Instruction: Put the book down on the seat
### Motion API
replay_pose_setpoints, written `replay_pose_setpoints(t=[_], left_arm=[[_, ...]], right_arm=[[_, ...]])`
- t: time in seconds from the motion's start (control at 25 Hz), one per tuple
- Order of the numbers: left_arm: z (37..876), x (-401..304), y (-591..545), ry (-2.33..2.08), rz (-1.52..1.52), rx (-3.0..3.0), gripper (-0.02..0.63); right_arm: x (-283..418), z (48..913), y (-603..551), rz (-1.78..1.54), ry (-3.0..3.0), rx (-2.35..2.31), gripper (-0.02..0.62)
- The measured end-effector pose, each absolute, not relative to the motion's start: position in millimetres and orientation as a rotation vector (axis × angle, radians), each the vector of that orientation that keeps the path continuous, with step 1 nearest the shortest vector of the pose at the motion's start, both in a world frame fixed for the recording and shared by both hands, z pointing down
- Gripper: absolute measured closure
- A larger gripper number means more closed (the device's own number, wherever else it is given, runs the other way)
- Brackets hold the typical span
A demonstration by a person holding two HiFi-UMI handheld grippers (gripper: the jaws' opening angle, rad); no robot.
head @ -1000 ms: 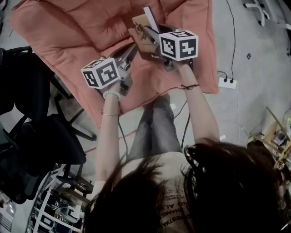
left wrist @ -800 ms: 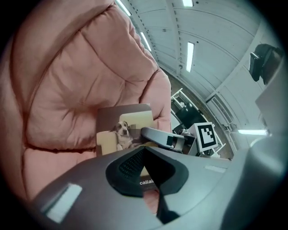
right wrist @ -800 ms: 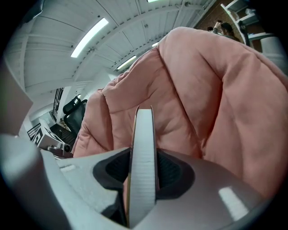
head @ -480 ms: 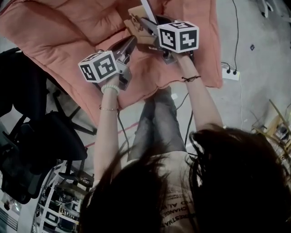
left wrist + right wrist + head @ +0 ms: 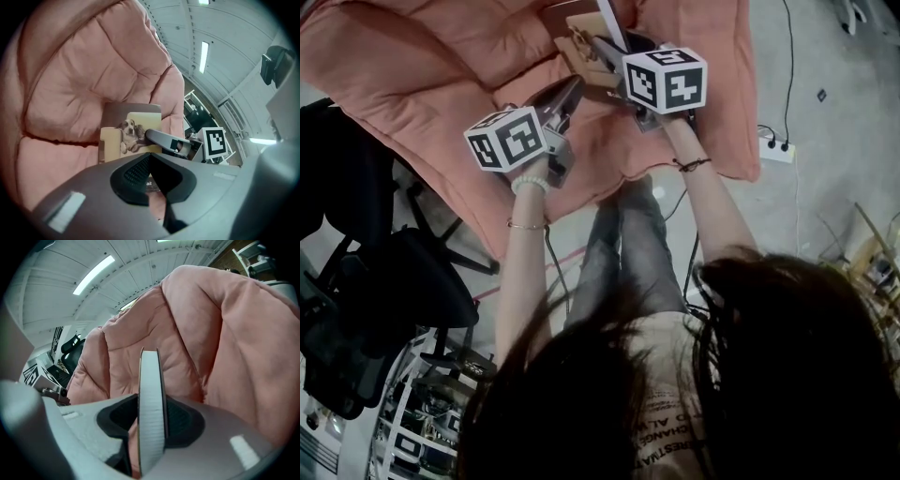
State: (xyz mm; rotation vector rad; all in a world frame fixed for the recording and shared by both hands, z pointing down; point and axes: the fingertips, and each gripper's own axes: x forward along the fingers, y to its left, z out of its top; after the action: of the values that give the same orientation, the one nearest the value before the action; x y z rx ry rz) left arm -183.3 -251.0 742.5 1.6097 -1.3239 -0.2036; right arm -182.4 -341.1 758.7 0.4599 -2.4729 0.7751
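- The right gripper (image 5: 602, 49) is clamped on the book (image 5: 131, 133), its pads pressing either side of the white page edge. The book stands on edge over the seat cushion (image 5: 441, 56).
- The dog-picture cover faces the left gripper (image 5: 572, 89). That gripper sits just beside the book with its jaws closed on nothing.
- Whether the book's lower edge touches the cushion cannot be made out.
- Ahead of both grippers rises the padded pink backrest (image 5: 225, 333). Open cushion spreads to the left of the left gripper.
- Further left, past the cushion's edge, stands a black office chair (image 5: 384, 281).
- To the right of the right gripper the cushion ends near the gripper. Beyond it is grey floor (image 5: 825, 84) with a power strip (image 5: 776, 150) and a cable (image 5: 787, 66).
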Motion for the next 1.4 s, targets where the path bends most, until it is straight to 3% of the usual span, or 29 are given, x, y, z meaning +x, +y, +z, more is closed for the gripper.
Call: replay_pose_setpoints(t=[0.88,1.4], left_arm=[[743.5,-186.7,-242.3,-1.303,-0.209,1.586,0.606],[737.1,-191.9,-240.2,-1.333,-0.221,1.580,0.606]], right_arm=[[-168.0,777.2,-358.1,0.701,-2.296,0.683,0.342],[-167.1,775.6,-360.3,0.662,-2.268,0.781,0.333]])
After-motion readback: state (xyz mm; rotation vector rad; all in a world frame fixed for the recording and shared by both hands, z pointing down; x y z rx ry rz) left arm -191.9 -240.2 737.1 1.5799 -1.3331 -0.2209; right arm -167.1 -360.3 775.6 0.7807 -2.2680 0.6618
